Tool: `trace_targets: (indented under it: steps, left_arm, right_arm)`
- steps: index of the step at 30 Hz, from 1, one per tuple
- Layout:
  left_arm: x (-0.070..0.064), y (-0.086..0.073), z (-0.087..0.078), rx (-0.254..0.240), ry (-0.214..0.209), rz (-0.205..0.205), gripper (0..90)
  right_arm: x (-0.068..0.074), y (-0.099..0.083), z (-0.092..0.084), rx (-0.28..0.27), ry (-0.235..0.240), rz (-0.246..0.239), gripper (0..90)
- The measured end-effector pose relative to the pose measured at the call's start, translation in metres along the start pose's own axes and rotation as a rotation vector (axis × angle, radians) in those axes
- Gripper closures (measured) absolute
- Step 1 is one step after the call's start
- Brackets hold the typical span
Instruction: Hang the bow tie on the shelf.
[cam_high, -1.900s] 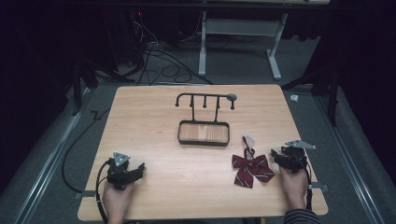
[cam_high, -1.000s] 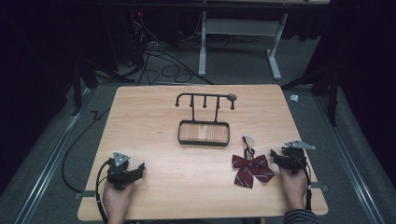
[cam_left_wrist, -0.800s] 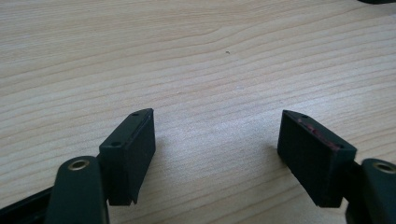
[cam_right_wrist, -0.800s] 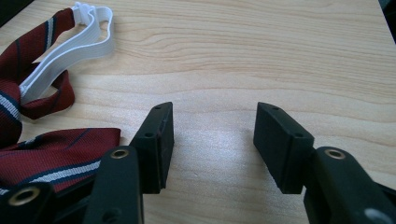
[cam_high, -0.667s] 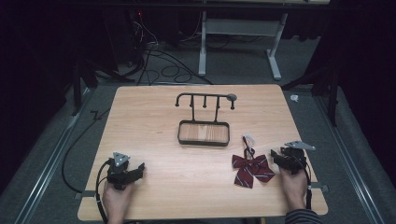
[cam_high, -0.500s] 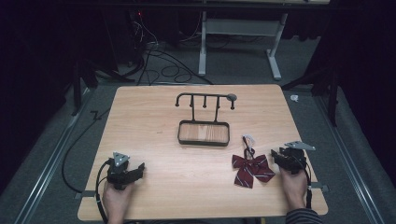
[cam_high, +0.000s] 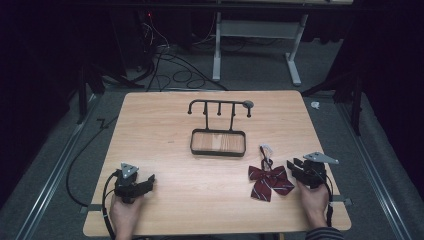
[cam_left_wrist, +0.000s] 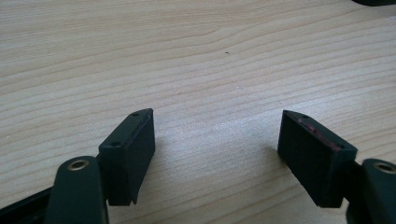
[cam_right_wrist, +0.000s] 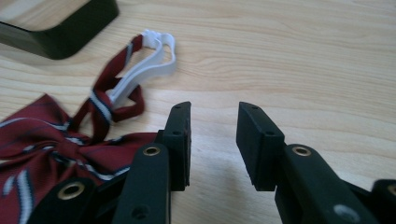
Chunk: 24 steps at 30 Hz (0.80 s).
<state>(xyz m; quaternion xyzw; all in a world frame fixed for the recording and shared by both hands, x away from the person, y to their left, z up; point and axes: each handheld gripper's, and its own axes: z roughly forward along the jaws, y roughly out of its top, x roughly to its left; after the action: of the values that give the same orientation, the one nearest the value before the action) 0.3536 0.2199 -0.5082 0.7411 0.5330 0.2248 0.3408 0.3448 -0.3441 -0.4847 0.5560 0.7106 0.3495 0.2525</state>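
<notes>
The bow tie (cam_high: 270, 181) is lying on the bench (cam_high: 165, 130) just beside the right claw (cam_high: 295, 167), both claws are spread and holding nothing, so grabbing it probably comes next.

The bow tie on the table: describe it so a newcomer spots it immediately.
On the light wooden table, look at the near right part, just left of the right gripper. The dark red striped fabric bow tie lies flat there, its white plastic clasp towards the black wire stand with a wooden base.

One bow tie (cam_high: 270, 181), one hook rack (cam_high: 218, 129), two tongs.
</notes>
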Motion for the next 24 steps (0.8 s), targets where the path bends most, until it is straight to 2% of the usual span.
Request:
trace_targets:
  steps: [7,15,24]
  left_arm:
    - [0.000,0.000,0.000,0.000,-0.002,-0.001,27.9]
    - [0.000,0.000,0.000,0.001,-0.002,0.000,27.9]
    - [0.000,0.000,0.000,0.000,-0.002,-0.001,27.9]
  right_arm:
    - [0.012,0.007,-0.003,-0.009,0.036,-0.037,67.3]
    - [0.023,0.014,-0.001,-0.010,0.067,-0.059,67.5]
    - [0.034,0.030,0.004,-0.020,0.102,-0.084,68.3]
